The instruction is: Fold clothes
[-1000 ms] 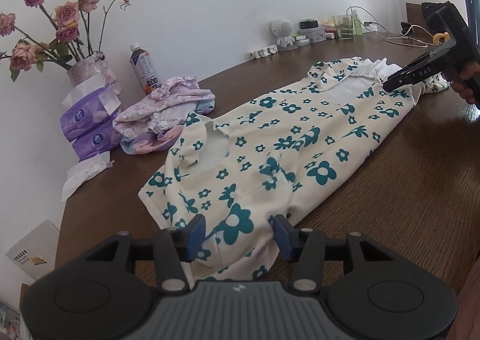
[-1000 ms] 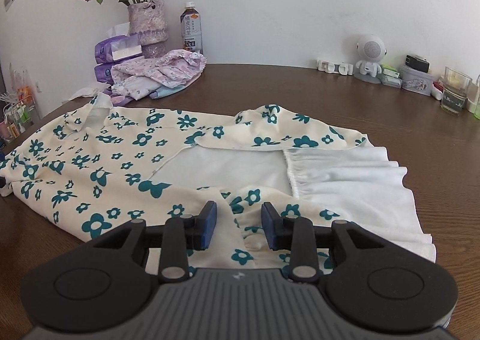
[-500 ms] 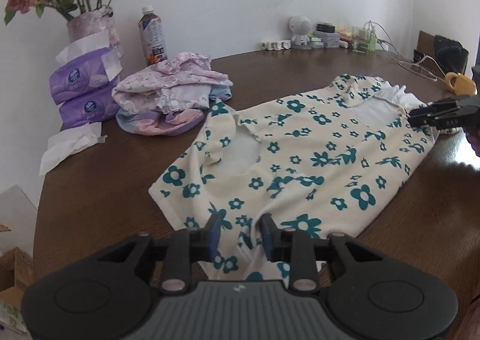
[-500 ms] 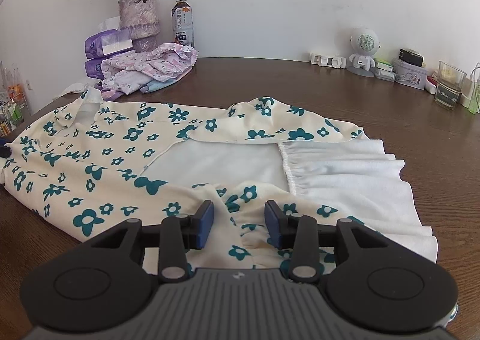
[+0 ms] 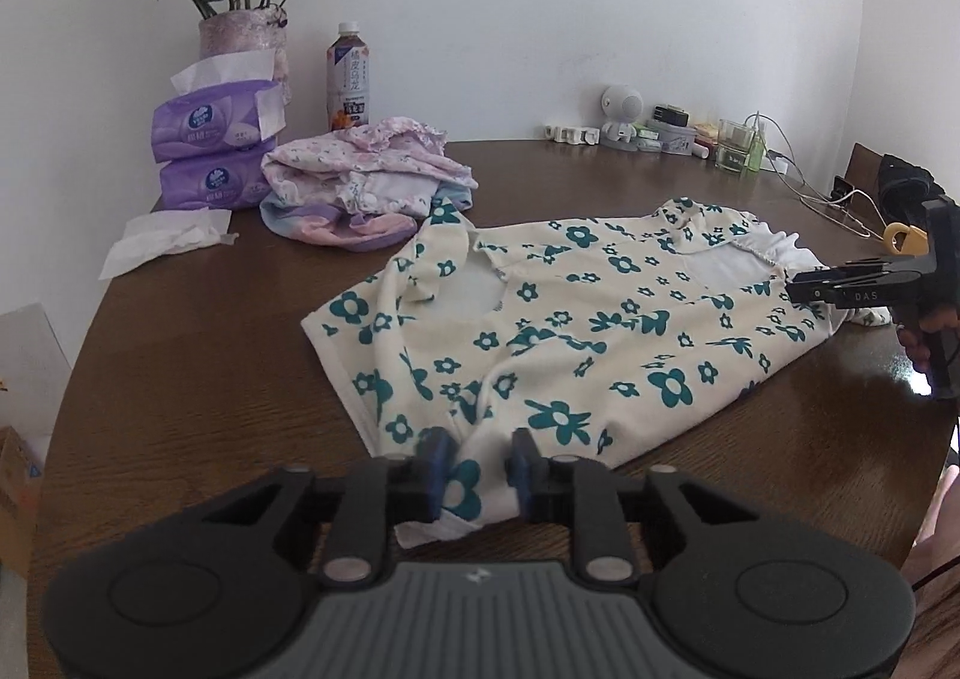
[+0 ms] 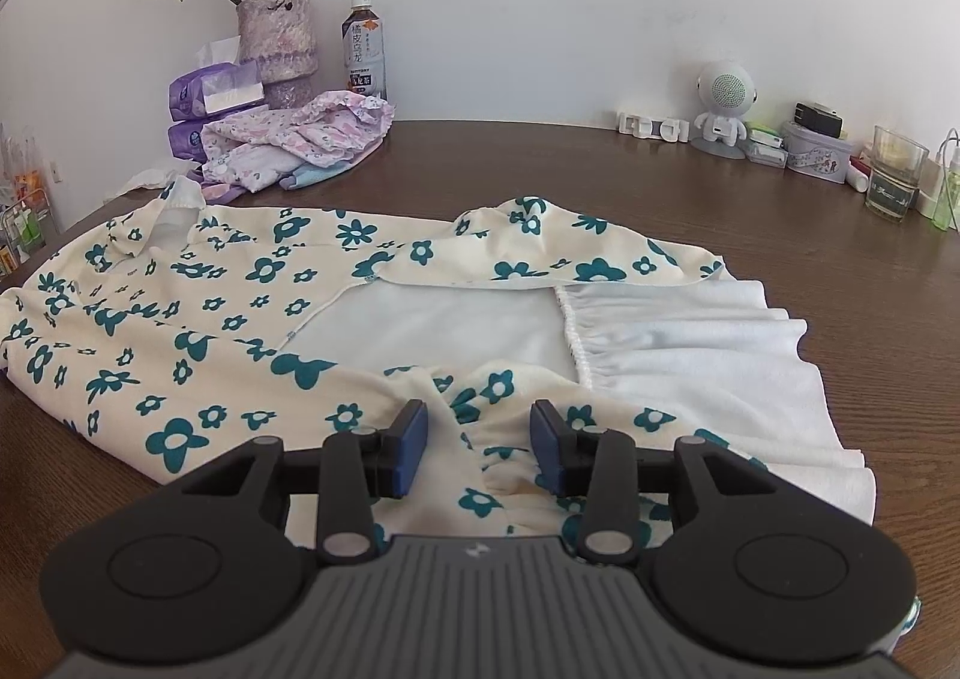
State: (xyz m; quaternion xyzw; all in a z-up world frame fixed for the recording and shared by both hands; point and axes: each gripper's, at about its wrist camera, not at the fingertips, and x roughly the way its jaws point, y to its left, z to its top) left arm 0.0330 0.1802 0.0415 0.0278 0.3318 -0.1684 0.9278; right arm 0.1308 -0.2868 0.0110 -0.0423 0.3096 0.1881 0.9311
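Observation:
A cream dress with teal flowers (image 5: pixel 600 319) lies spread across the brown table (image 5: pixel 180 379), its white lining and ruffled hem (image 6: pixel 690 343) turned up at the right gripper's end. My left gripper (image 5: pixel 480 454) is at the dress's near corner. Its jaws are closing and the blue pads pinch a bunched fold of the cloth. My right gripper (image 6: pixel 480 439) rests over the opposite end of the dress (image 6: pixel 240 283), jaws apart, with a raised fold lying loose between the pads. It also shows in the left wrist view as the right gripper (image 5: pixel 795 292), held by a hand.
A heap of pink clothes (image 5: pixel 360 187) lies behind the dress. Purple tissue packs (image 5: pixel 210 151), a flower vase (image 5: pixel 243 31), a bottle (image 5: pixel 348 79) and a loose tissue (image 5: pixel 162 241) stand at the back left. A small speaker (image 6: pixel 723 109), a glass (image 6: pixel 894 175) and cables (image 5: pixel 828 199) line the back right.
The left gripper has rolled level and shifted along the dress edge, and its jaws have come together on the cloth. The right gripper stayed put, its jaws a little wider.

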